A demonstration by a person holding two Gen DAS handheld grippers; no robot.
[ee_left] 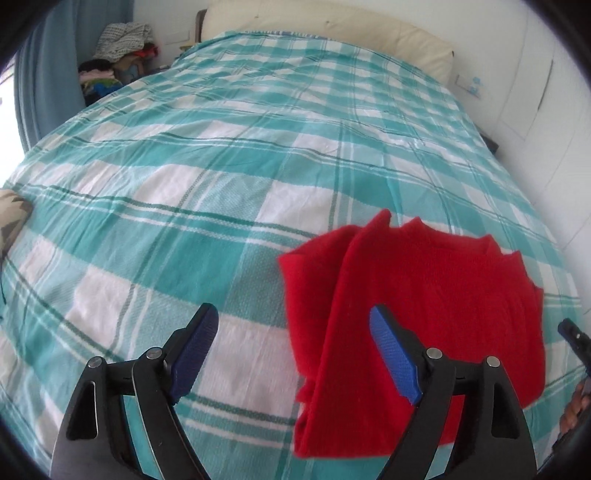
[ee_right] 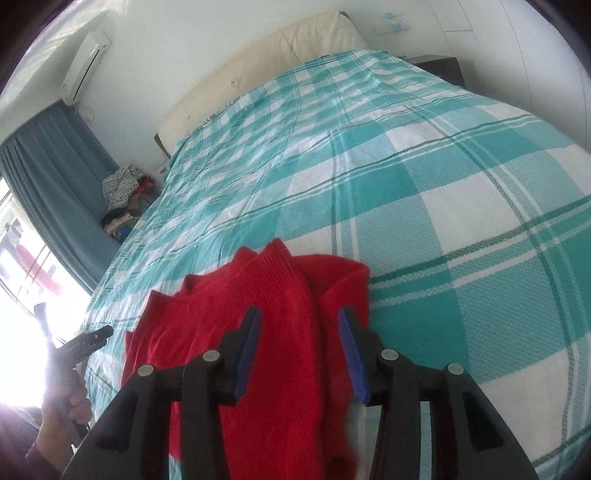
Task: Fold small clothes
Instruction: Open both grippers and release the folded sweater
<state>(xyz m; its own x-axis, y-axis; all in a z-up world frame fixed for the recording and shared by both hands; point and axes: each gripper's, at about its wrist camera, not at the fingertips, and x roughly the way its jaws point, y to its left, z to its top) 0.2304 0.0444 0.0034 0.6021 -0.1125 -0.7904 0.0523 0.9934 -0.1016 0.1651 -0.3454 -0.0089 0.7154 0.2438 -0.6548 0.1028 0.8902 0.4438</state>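
While both grippers' jaws are standing spread and empty, the red sweater [ee_right: 236, 350] is lying lengthwise (near to far) nearer the right gripper [ee_right: 300, 354].

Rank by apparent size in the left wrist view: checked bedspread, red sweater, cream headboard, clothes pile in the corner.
1. Checked bedspread
2. Red sweater, though it lies nearest the camera
3. Cream headboard
4. Clothes pile, far off, so its true size is unsure

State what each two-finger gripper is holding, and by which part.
Nothing: the left gripper and right gripper stand open above the folded red knitted sweater.
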